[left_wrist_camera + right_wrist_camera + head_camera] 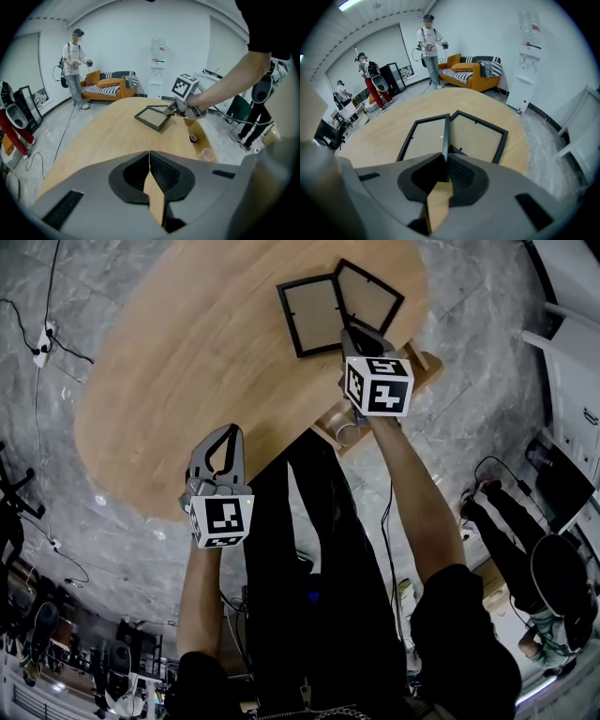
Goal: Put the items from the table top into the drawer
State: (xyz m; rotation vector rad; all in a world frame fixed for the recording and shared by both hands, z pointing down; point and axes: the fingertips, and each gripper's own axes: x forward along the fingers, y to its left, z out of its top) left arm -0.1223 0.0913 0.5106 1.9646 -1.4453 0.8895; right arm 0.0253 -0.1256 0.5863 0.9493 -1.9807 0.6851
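Note:
Two black picture frames lie side by side at the far right of the oval wooden table [187, 381]: a left frame [312, 313] [423, 140] and a right frame [371, 296] [476, 136]. My right gripper [352, 334] [446, 157] is at their near edge, shut on the left frame's right-hand bar. The left gripper view shows the frame [152, 117] with that gripper [174, 108] against it. Near the table's front edge, my left gripper [228, 433] [150, 157] hovers shut and holds nothing. An open wooden drawer [424, 362] [209, 140] juts from under the table's right side.
Inside the drawer are a tape roll [193, 138] and a pale cup [205, 153]. People stand on the grey floor beyond the table, near an orange sofa [110, 86]. A water dispenser [158, 65] stands by the far wall. Cables [42, 334] trail on the floor.

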